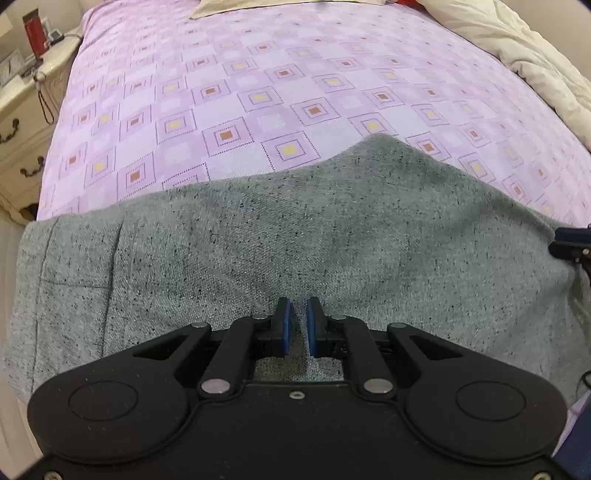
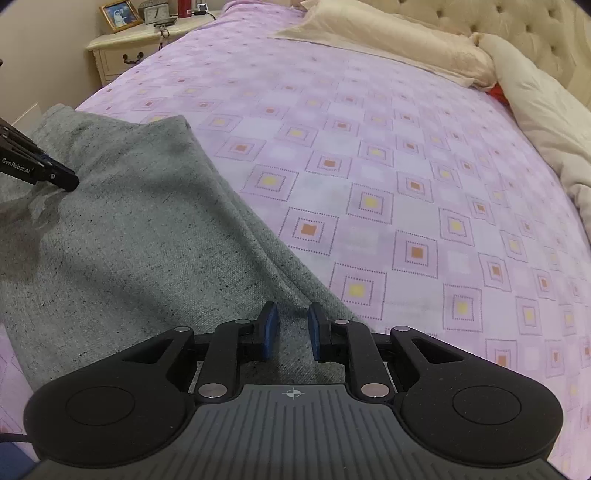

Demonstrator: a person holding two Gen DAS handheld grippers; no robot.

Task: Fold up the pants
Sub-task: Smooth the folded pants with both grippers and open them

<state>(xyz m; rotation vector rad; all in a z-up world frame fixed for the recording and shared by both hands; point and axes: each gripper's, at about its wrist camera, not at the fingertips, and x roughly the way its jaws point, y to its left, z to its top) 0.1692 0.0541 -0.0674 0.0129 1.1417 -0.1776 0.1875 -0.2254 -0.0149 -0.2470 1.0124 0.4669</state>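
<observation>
Grey speckled pants (image 1: 280, 236) lie folded along the near edge of a bed with a purple checked cover (image 1: 258, 92). My left gripper (image 1: 298, 317) sits over the pants' near edge, its blue pads a narrow gap apart with cloth showing between them. In the right wrist view the pants (image 2: 122, 229) fill the left side. My right gripper (image 2: 292, 325) is over the pants' right end, where layered edges run between its parted pads. The left gripper's tip (image 2: 59, 177) touches the cloth at far left. The right gripper's tip (image 1: 570, 243) shows at the pants' right edge.
A cream nightstand (image 1: 22, 122) with a red bottle (image 1: 35, 35) stands left of the bed; in the right wrist view it (image 2: 125, 48) carries a photo frame and clock. Cream pillows (image 2: 388, 48) and a rumpled duvet (image 2: 546, 118) lie at the head and right side.
</observation>
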